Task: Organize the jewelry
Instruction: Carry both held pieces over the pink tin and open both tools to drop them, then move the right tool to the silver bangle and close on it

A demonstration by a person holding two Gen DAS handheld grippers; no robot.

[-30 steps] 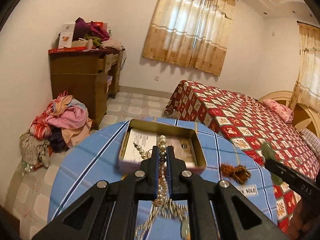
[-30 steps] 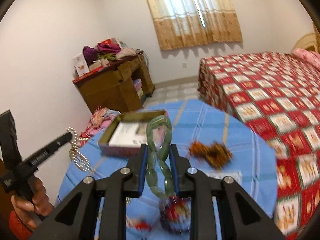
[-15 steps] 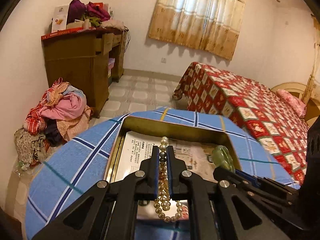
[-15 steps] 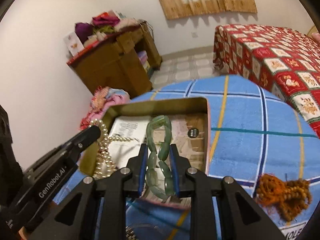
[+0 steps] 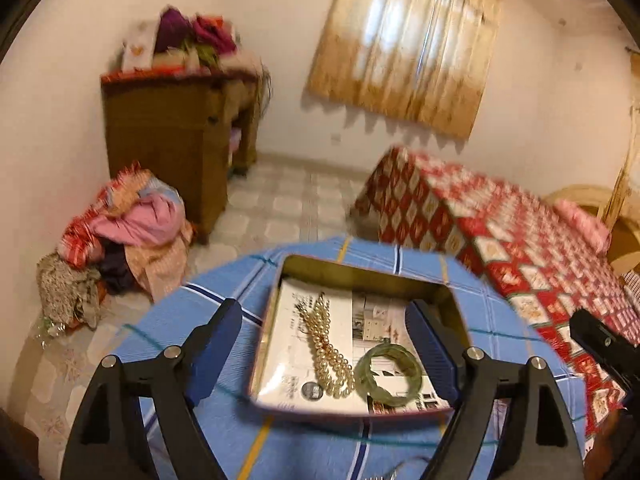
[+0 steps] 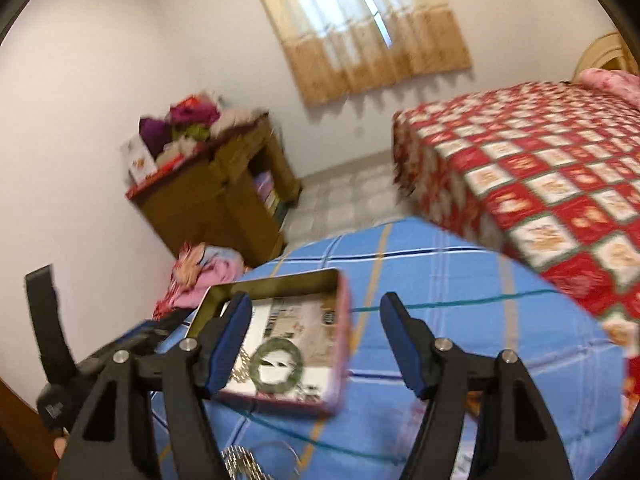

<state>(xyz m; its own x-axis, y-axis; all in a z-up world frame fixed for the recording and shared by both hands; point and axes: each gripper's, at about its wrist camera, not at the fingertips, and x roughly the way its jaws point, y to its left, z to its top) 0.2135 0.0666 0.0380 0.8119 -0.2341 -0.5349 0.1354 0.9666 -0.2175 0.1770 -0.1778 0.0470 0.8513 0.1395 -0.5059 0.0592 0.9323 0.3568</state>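
Blue checked tablecloth point(image 5: 208, 308) carries the open tin point(image 5: 360, 270), in which the pearl necklace point(image 5: 326, 346) and green bracelet point(image 5: 388, 372) already lie, while left gripper point(image 5: 326, 354) and right gripper point(image 6: 316, 344) are spread empty; a metallic chain point(image 6: 240, 462) apparently remains outside.

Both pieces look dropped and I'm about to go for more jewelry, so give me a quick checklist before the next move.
1. Cream pearl necklace lies inside the rectangular metal tin: ok.
2. Green jade bangle lies flat in the tin beside the pearls: ok.
3. Left tool open, holding nothing: ok.
4. Right tool open, holding nothing: ok.
5. Silver chain on the blue checked tablecloth, outside the tin: not ok.
6. Other jewelry left on the table: cannot tell.
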